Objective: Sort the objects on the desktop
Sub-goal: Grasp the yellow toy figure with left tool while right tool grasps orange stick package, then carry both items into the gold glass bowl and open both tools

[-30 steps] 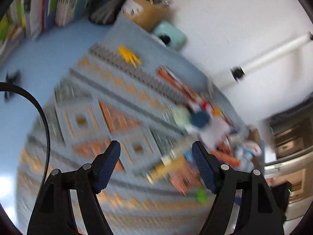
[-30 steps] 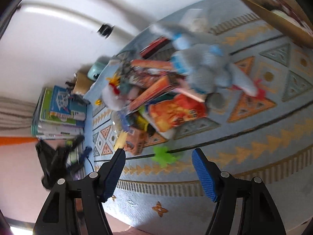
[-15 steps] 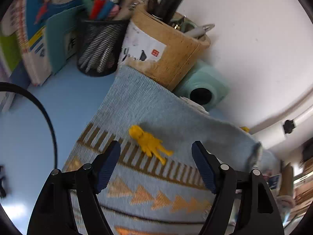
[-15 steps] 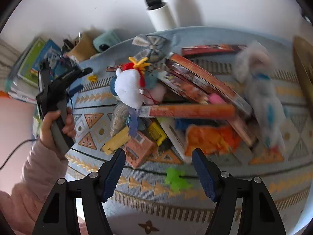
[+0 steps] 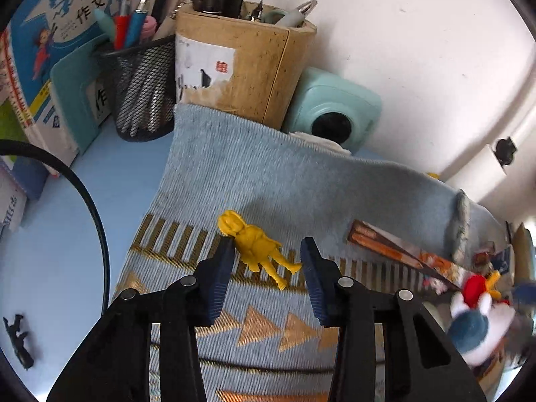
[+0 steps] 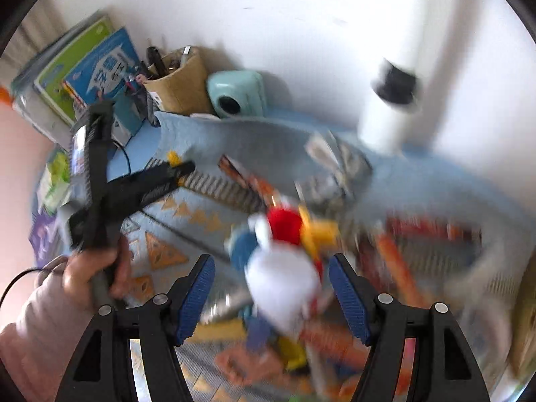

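The yellow figurine (image 5: 256, 249) lies flat on the patterned mat (image 5: 234, 181), in front of the cork pen holder (image 5: 241, 63); it looks light, stiff and slippery, best pinched across its torso. The left gripper (image 5: 264, 254) has just been closing, its jaws bracketing the figurine, not yet clamped. The right gripper (image 6: 271, 288) hovers open and empty over a white plush toy (image 6: 281, 278), well right of the holder.

place: home study desk | cues: pen holders (image 5: 241, 53), schoolbooks (image 5: 43, 50), plush toys (image 6: 281, 288)
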Demonstrator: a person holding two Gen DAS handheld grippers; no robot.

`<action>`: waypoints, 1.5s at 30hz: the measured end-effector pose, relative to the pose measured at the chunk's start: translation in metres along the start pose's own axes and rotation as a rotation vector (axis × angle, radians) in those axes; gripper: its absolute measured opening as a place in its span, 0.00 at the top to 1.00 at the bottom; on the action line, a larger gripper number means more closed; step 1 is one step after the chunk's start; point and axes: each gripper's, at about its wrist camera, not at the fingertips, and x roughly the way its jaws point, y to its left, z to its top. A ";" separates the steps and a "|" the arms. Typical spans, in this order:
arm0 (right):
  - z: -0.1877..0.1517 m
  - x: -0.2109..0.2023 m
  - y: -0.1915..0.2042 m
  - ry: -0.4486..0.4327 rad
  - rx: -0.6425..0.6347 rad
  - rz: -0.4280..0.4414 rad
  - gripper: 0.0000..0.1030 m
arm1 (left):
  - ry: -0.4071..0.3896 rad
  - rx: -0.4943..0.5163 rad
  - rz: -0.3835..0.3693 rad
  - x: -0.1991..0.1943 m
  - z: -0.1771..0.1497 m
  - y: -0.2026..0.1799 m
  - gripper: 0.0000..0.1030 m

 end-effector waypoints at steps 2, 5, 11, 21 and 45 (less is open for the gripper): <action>0.018 0.012 0.007 0.011 -0.044 0.007 0.33 | 0.004 -0.008 -0.012 -0.005 -0.002 0.003 0.63; 0.037 0.037 0.016 0.054 -0.109 -0.011 0.40 | 0.008 -0.019 -0.026 -0.014 -0.005 0.008 0.63; 0.047 0.082 0.026 0.162 -0.215 -0.091 0.49 | 0.010 -0.032 -0.033 -0.022 -0.009 0.014 0.63; 0.040 0.092 0.017 0.143 -0.263 -0.171 0.73 | 0.015 0.016 -0.030 -0.024 -0.008 0.001 0.63; -0.082 -0.097 -0.011 -0.163 0.230 0.235 0.83 | -0.034 0.205 -0.157 -0.125 -0.061 -0.080 0.63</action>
